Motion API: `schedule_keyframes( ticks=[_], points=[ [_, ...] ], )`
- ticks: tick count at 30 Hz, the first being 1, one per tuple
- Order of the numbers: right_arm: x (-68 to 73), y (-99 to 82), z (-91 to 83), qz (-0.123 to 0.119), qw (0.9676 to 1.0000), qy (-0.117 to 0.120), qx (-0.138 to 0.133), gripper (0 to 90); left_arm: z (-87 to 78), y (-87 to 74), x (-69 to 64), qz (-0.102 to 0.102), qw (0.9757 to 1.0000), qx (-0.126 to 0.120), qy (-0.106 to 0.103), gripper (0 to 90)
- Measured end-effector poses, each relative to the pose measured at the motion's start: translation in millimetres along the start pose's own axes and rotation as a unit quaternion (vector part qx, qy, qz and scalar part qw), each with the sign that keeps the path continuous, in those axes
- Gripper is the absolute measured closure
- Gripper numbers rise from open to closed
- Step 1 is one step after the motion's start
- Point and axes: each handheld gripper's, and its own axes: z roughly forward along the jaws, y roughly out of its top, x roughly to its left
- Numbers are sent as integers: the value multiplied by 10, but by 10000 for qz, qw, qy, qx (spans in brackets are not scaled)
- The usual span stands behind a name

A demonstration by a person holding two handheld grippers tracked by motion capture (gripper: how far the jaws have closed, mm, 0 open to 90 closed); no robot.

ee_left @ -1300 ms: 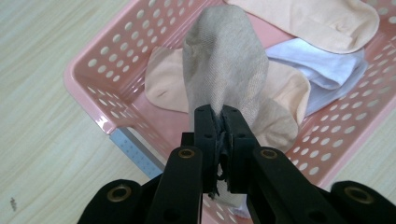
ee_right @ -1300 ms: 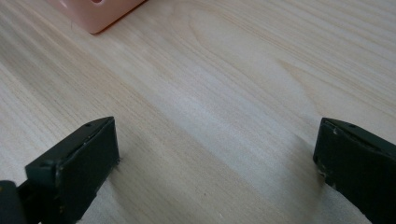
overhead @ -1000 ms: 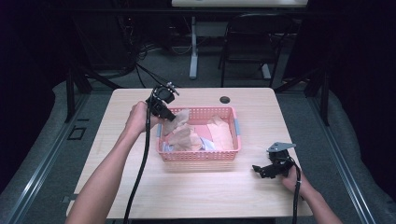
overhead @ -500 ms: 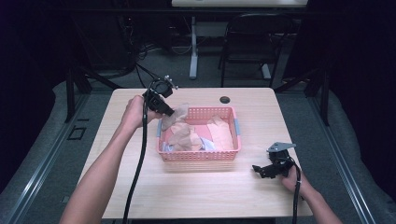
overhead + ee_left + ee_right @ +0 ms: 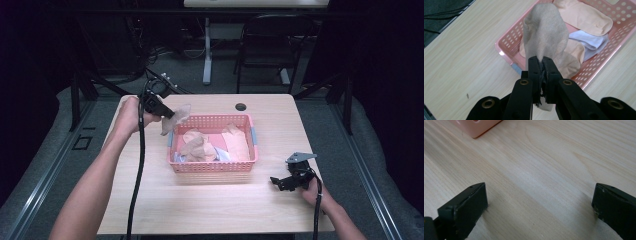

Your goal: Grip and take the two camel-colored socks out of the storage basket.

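Note:
A pink plastic basket (image 5: 212, 166) stands in the middle of the wooden table and holds several socks, beige and white (image 5: 220, 142). My left gripper (image 5: 167, 114) is shut on a tan sock (image 5: 546, 37) and holds it in the air over the basket's left far corner. The sock (image 5: 175, 117) hangs limp from the jaws. In the left gripper view the basket (image 5: 506, 47) lies below the sock, with peach and white socks inside. My right gripper (image 5: 276, 182) rests low on the table to the right of the basket, jaws wide apart over bare wood (image 5: 539, 205).
A small black round hole (image 5: 241, 106) sits near the table's far edge. A corner of the basket (image 5: 477, 127) shows at the top of the right gripper view. Dark floor, a chair and cables lie beyond the table.
My left gripper has risen and drawn left, lifting the tan sock out of the basket to its left far corner. The right gripper has stayed put.

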Motion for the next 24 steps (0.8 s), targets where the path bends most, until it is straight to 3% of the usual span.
schedule_keyframes(
  ticks=[14,24],
  points=[
    [0,1,1,2,10000,8,2,0,-190,-280,240,-302,9994,-45,156,863],
    [2,1,3,15,10000,15,-11,0,-231,-507,393,-556,9983,27,189,863]
  ],
)
